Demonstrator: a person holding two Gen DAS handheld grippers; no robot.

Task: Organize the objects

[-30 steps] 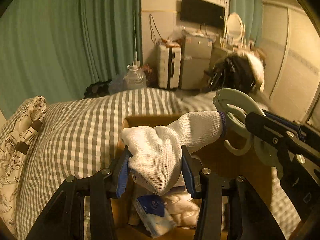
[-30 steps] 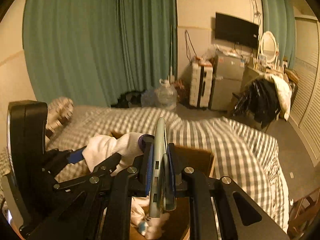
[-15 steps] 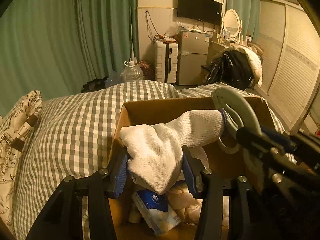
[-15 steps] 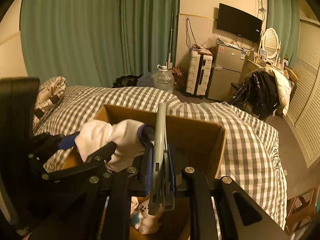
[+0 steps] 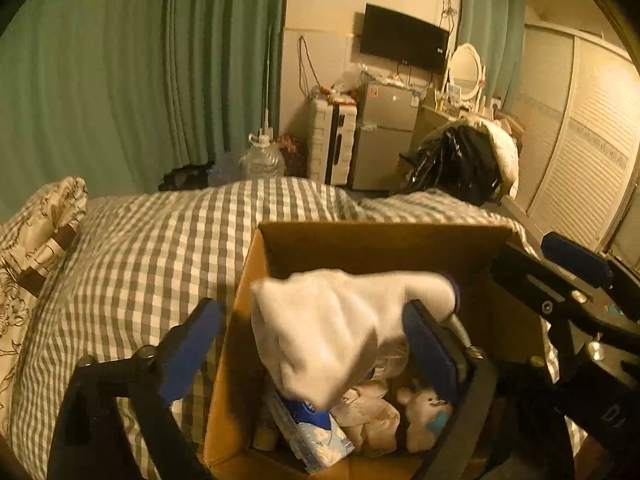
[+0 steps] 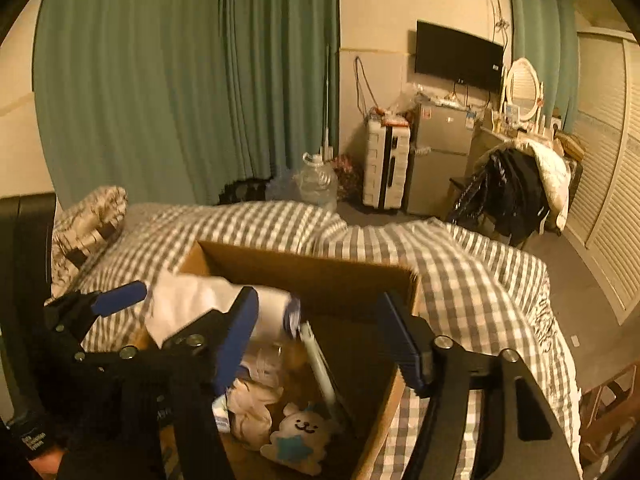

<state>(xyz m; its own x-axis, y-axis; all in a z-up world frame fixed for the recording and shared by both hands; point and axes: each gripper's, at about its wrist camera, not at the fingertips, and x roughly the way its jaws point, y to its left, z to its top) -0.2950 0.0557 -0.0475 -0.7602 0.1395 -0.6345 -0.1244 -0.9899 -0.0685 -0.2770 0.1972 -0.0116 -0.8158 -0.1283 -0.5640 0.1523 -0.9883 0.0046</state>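
Above the cardboard box (image 5: pixel 400 240) on the checked bedspread (image 5: pixel 140 260), my left gripper (image 5: pixel 312 340) stands spread wide, gripping nothing; the white glove (image 5: pixel 332 328) is blurred between its fingers, apparently dropping into the box. My right gripper (image 6: pixel 316 340) is likewise spread, and the pale green flat item (image 6: pixel 320 364) leans inside the box. I judge the deposit step nearly done. Next: lift both grippers straight up, clear of the box walls; open room lies over the bedspread leftward.
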